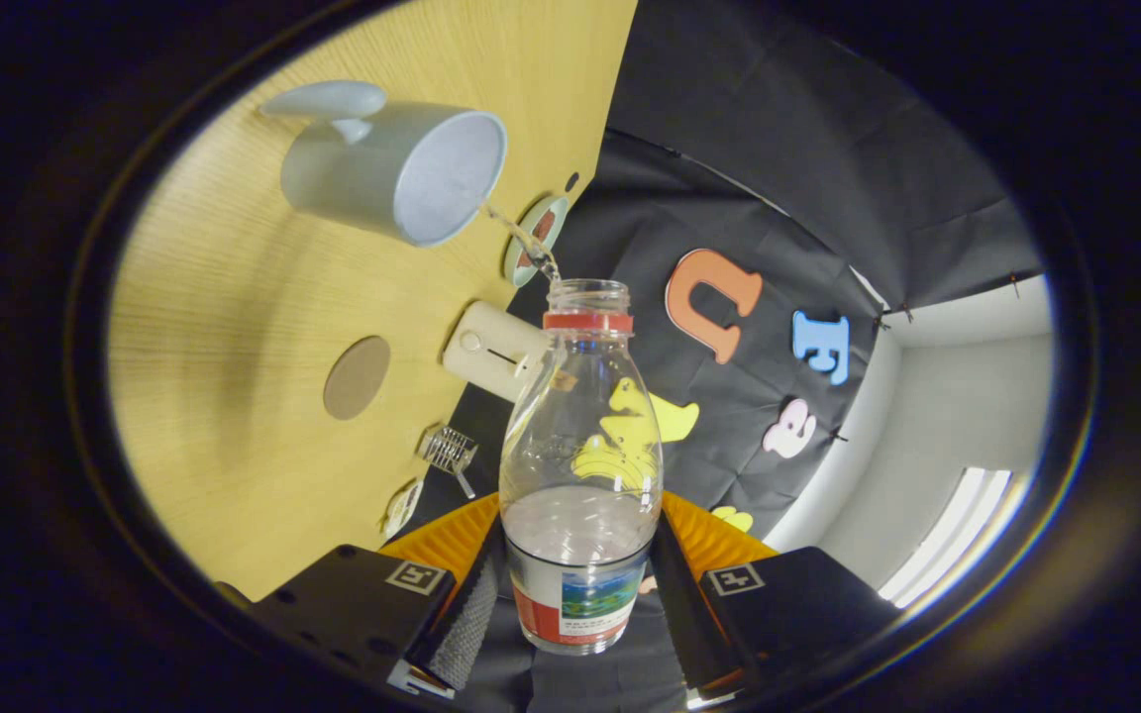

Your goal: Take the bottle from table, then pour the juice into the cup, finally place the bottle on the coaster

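- Your gripper [580, 594] is closed on the bottle [580, 465] down at its labelled base, one finger [462, 619] on each side. Gripping low like that leaves the neck free, so the mouth can reach out ahead of the fingers.
- The whole view is rolled over, so the bench [234, 327] looks like a wall. That's just you tipping the bottle to pour.
- A thin stream [526, 243] leaves the open mouth and heads to the rim of the cup [397, 168]. The cup stands on the bench beyond the mouth, not touching it, with a small gap the stream crosses.
- The liquid sits pooled near the base and only a trickle is coming out, so I'd guess you need more tilt to get the rest.
- The stream looks to land close to the cup's lip, not its middle. Nudging the mouth further over the opening might save you a spill.
- The coaster [357, 377] is the round brown disc on the bench, off to the side of the cup with open space around it, so the set-down should be easy.
- There's a cream box [491, 350] and a small clear thing [449, 451] near the bench edge. Watch those when you swing over.
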A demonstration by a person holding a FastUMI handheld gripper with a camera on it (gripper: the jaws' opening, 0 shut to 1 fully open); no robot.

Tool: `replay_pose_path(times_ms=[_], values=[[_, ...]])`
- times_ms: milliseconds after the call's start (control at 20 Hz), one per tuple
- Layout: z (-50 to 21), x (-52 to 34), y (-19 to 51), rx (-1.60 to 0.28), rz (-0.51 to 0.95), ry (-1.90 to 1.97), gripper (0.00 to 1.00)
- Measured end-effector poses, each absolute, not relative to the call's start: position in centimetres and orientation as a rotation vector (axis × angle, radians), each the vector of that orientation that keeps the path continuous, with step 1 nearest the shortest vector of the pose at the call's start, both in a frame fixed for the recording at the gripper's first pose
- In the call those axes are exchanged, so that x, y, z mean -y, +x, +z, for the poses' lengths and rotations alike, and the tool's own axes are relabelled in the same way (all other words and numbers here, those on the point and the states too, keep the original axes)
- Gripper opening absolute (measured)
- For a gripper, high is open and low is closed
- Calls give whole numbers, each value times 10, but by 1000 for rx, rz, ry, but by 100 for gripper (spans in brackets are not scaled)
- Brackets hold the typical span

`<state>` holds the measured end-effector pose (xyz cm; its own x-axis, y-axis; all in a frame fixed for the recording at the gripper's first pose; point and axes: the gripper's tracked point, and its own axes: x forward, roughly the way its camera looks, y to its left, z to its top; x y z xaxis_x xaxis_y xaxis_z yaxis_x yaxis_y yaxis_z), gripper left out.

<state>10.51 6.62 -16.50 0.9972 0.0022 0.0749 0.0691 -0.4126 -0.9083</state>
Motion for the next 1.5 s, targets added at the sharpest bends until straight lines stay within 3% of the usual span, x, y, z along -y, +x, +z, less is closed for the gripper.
replay_pose_path(times_ms=[1500], values=[[-129, -89, 102, 162, -128, -2157, 81]])
